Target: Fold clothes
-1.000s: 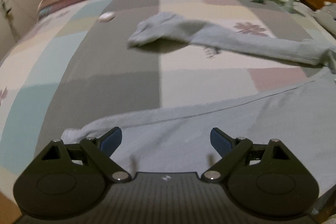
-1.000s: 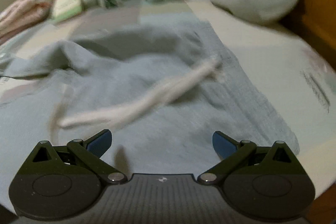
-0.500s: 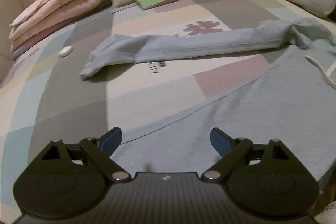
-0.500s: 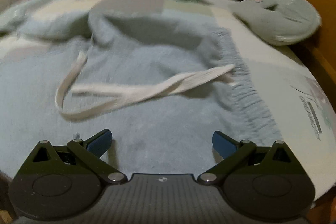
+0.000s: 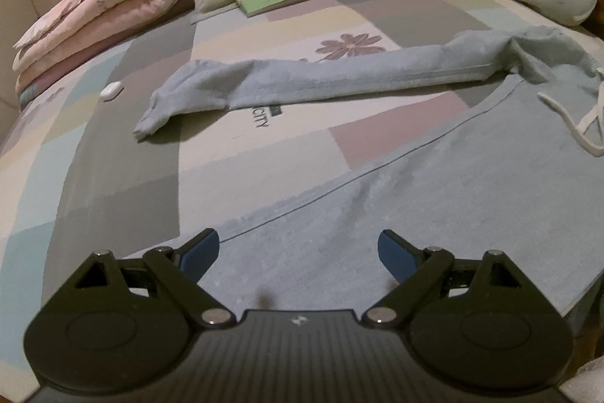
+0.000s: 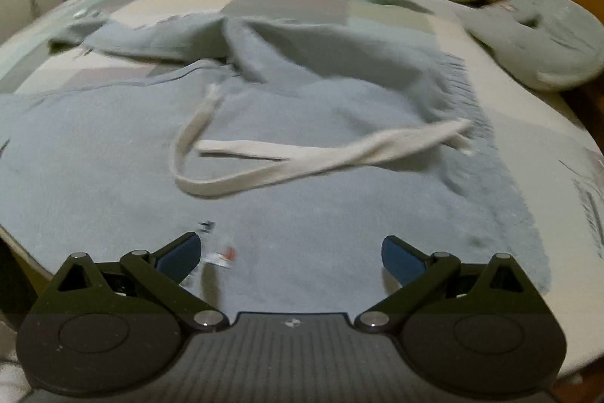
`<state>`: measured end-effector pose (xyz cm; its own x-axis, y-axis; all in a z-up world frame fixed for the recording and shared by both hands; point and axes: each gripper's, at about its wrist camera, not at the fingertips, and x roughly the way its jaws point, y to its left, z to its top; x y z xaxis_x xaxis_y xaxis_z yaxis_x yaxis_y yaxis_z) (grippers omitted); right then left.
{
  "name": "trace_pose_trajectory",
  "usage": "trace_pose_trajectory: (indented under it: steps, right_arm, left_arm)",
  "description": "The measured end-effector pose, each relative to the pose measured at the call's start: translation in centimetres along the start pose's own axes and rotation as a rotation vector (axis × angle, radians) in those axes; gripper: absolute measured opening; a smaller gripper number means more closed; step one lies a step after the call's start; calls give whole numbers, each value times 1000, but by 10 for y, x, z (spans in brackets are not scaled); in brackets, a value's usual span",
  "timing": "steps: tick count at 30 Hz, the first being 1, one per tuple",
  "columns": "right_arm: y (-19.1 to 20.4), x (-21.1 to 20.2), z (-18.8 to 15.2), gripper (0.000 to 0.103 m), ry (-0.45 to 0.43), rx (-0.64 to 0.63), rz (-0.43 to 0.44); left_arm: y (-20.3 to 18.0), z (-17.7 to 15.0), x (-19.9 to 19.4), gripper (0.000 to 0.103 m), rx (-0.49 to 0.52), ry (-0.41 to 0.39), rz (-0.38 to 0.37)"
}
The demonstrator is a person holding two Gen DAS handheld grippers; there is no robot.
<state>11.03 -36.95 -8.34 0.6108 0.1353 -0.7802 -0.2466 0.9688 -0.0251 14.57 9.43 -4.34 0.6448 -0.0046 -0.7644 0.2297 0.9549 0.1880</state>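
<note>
Left gripper [image 5: 298, 248], black with blue finger pads: jaws spread wide, nothing between them, poised over the near leg panel. Right gripper [image 6: 290, 252]: likewise spread and empty, low over the waist end.

Patchwork bedcover in grey, cream, pink and pale blue [image 5: 124, 146], bearing all else.

Pale blue fleece drawstring trousers [image 5: 472, 199], lying spread on the bedcover, not in a folded stack. Near leg running leftward along the bed's front edge, directly beneath the left gripper. Far leg [image 5: 321, 78] stretched leftward from the crotch, long axis roughly crosswise to both tools, cuff end crumpled at far left. Far leg well apart from either tool; left gripper the nearer to its cuff, right gripper the nearer to the gathered waistband [image 6: 464, 101].

Cream flat drawstring [image 6: 287, 161], looped loose on the waist panel, just ahead of the right gripper.
</note>
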Motion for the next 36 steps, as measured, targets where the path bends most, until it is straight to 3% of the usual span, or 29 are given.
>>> trace_pose_trajectory:
  steps: [6,12,17,23,28,32,36]
  right_arm:
    - [17,0,-20,103,67,-43,-16]
    - [50,-8,7,103,-39,-99,13]
    - [76,17,-2,103,13,-175,0]
    - [76,-3,-3,103,20,-159,13]
    - [112,-8,17,103,-52,-249,97]
    - [141,-4,22,103,-54,-310,209]
    - [144,3,34,103,-55,-332,225]
  left_arm:
    - [-2,-7,-2,91,0,7,-1]
    - [0,-15,1,91,-6,28,5]
    - [1,-21,3,91,-12,45,10]
    - [4,-18,0,91,-19,39,28]
    - [-7,3,-15,91,-6,-57,-40]
    - [-22,19,-14,92,1,-87,-99]
    - [-35,34,-1,92,18,-97,-127]
